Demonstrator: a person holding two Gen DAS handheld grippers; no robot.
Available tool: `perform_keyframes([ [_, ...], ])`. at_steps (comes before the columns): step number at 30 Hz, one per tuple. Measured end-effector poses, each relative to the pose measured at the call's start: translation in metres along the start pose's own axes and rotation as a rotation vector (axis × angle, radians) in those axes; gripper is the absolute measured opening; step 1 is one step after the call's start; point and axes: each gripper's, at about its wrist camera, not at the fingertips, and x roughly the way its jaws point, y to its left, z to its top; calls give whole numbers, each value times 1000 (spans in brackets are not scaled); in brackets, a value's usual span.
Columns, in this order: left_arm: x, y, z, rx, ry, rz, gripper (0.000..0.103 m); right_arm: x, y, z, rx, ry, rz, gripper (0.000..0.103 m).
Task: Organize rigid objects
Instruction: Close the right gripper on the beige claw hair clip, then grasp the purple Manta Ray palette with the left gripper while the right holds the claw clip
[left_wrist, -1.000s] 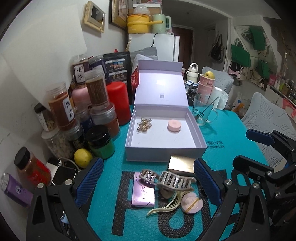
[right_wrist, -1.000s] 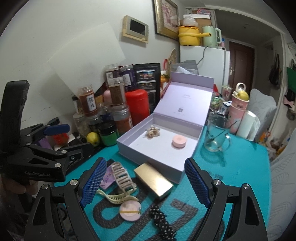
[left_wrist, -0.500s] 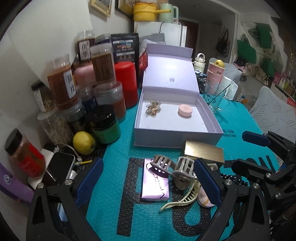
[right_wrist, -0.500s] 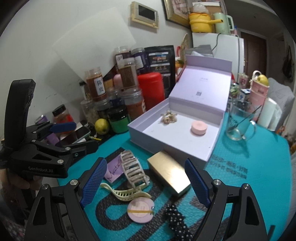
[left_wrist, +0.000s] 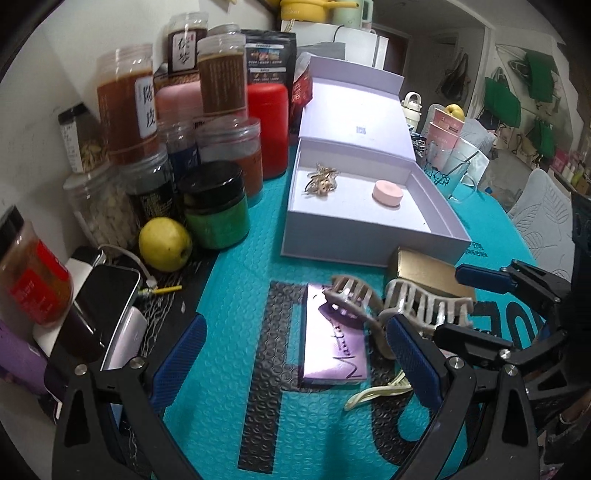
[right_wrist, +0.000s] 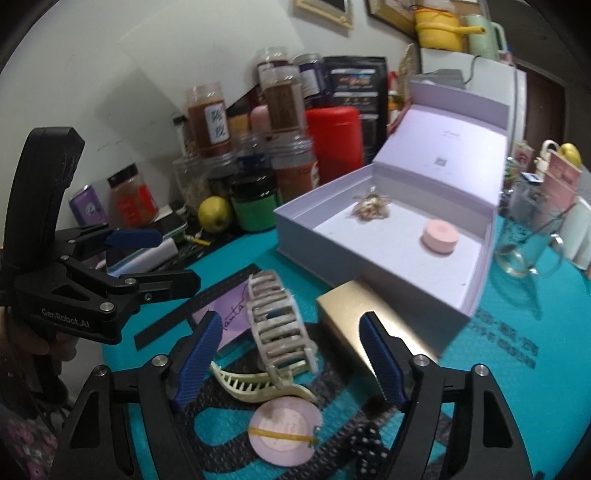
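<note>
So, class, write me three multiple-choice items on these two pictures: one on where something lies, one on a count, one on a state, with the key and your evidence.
1. Where is the small pink round puck?
A. inside the open lilac cardboard box
B. on the teal bubble-textured mat
C. on top of the red canister

2. How many things lie inside that box?
A. none
B. two
C. four

3. How is the box's lid?
A. shut
B. taken off and laid on the mat
C. raised at the back

Key: 1 A, the puck sits on the box floor. 2 B, only the puck and a gold tangled hair ornament lie there. 3 C, the lid stands up behind the tray, its inside facing the camera.
</note>
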Motion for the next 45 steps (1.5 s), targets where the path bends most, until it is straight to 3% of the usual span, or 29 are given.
perform_keyframes([
  [12,17,19,-12,-60,42,-17,100,43,15,-3,-82,74,53,58],
  [14,20,21,-12,-69,46,-21,100,47,15,-3,-87,81,38,50],
  [15,21,21,-12,-72,49,-22,100,49,15,-3,-93,84,26,35],
  [16,22,21,-11,-71,52,-25,100,49,15,-3,-93,82,21,33],
  [26,35,6,-6,-42,70,-61,100,33,-3,-1,18,23,27,33],
  [34,58,-19,-2,15,112,-71,98,-6,-15,-1,67,-49,4,33],
  [41,78,-29,3,15,162,-32,69,-28,-18,-10,91,-64,-9,33],
  [44,80,-34,3,44,169,-1,67,-33,-20,-15,102,-63,-21,33],
  [45,81,-36,2,56,167,7,61,-34,-20,-17,107,-65,-24,33],
])
